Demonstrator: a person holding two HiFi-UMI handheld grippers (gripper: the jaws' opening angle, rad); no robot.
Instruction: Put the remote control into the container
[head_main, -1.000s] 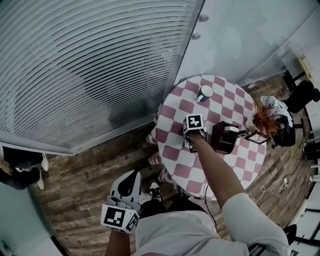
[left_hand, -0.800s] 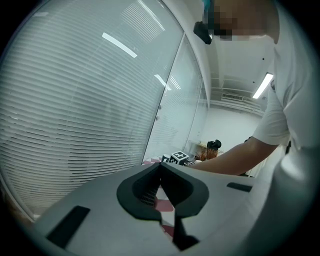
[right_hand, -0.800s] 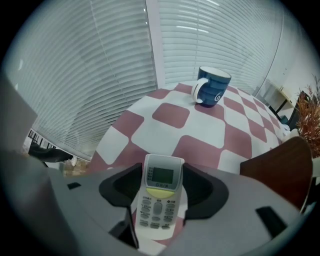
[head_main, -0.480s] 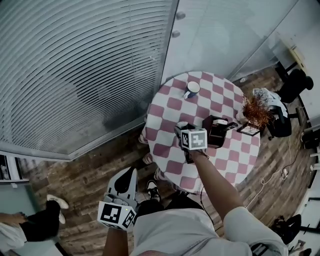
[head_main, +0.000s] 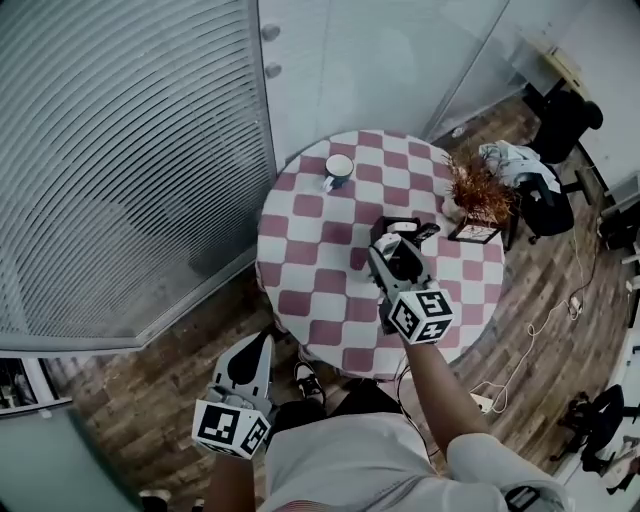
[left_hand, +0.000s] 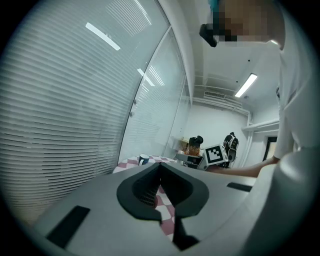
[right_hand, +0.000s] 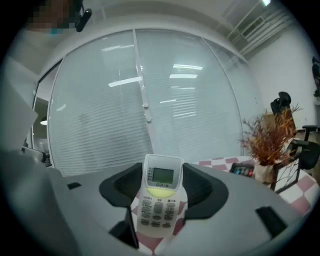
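The tabletop (head_main: 300, 252) is checked in dusky pink and white, the remote control (right_hand: 159, 205) is white with a pale yellow-green band under its grey screen, the right hand-held gripper (right_hand: 161, 176) is pale grey with black pads (its cube shows black-and-white squares), and the dried plant (head_main: 476, 188) is rust-orange.

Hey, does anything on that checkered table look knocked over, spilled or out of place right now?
Nothing stands out. The mug and dried plant stand upright on the table, with no spill showing. The remote control is off the table only because the right gripper holds it.
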